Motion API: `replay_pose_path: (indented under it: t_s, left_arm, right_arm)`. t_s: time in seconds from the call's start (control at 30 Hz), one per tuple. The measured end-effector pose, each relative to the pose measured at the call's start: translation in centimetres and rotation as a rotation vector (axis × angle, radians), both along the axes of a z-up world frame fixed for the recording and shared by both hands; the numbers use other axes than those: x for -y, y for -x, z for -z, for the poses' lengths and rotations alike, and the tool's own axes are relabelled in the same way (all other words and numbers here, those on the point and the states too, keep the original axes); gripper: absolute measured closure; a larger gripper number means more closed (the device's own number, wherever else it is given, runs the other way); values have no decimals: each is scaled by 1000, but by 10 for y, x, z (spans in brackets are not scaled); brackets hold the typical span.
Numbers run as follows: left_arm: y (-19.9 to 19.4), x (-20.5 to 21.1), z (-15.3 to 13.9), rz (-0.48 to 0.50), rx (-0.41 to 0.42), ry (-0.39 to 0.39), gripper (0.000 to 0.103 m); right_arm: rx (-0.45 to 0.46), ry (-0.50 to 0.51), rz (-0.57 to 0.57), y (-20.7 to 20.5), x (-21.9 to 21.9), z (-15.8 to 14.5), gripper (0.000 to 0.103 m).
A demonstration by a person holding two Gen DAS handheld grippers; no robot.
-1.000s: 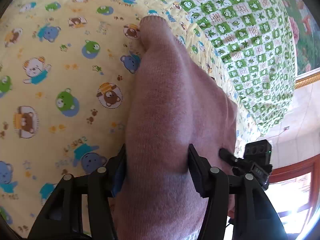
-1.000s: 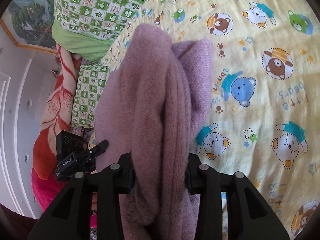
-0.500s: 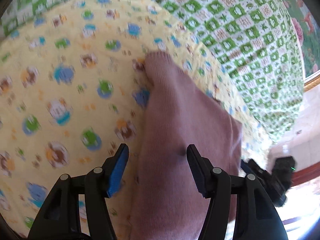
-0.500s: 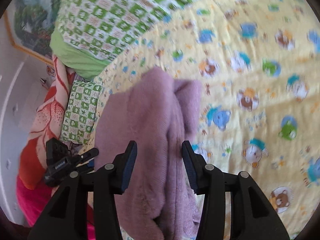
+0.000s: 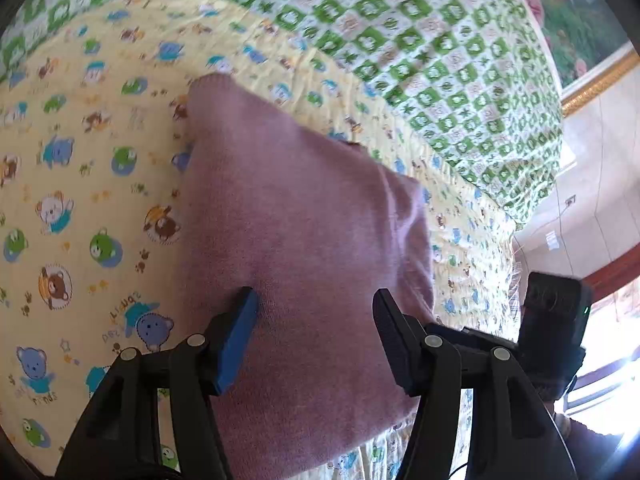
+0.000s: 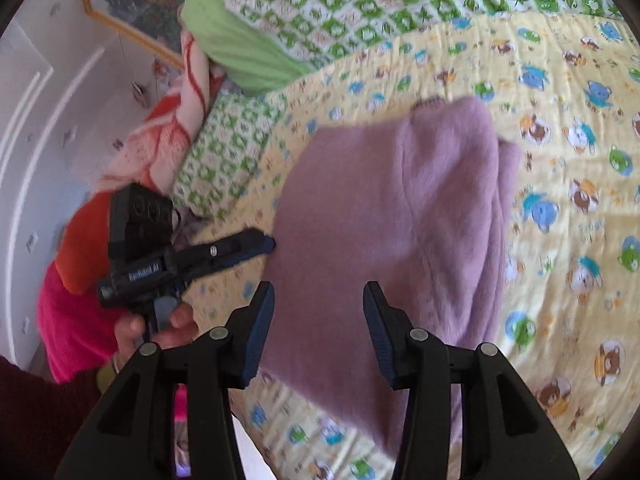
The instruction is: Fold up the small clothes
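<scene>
A mauve knit sweater [image 5: 304, 216] lies folded on the yellow bear-print sheet [image 5: 80, 200]. My left gripper [image 5: 316, 304] hovers over its near part, open, with the blue pads clear of the knit. In the right wrist view the same sweater [image 6: 392, 216] lies flat, one folded edge along its right side. My right gripper [image 6: 319, 294] stands open above its near edge, and nothing is pressed between its fingers. The left gripper [image 6: 260, 245] shows at the left of that view, held by a hand [image 6: 160, 324] just off the sweater's left edge.
A green-checked quilt [image 5: 440, 60] is piled along the far side of the bed. A green pillow [image 6: 240, 40] and a red floral blanket [image 6: 160, 140] lie beside it. A framed picture [image 5: 580, 20] hangs on the wall. The bed's edge [image 5: 492, 272] runs just beyond the sweater.
Both grippers held the sweater a second ago. They have let go, opened and risen back from it. The sweater now lies flat on the sheet.
</scene>
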State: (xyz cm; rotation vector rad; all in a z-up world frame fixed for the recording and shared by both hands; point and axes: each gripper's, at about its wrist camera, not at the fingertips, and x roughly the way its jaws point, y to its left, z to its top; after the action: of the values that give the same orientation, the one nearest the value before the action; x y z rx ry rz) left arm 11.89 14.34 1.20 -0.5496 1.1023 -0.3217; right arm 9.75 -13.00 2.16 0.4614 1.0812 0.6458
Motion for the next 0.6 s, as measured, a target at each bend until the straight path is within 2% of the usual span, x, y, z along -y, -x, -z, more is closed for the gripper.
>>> replay_pose_path:
  t_s: [0.1, 0.23, 0.37, 0.6]
  left_arm:
    - [-6, -4, 13, -5, -23, 20, 44]
    - [-11, 10, 15, 26, -23, -64, 45]
    - [-1, 16, 0, 43, 1, -110, 42]
    - [48, 6, -15, 23, 16, -168, 35]
  right_arm:
    - [-46, 133, 20, 2, 0, 25, 58]
    - [-32, 186, 25, -1, -3, 40, 63]
    - [-14, 213, 27, 1, -7, 32, 63]
    - [40, 209, 48, 24, 1, 4, 61]
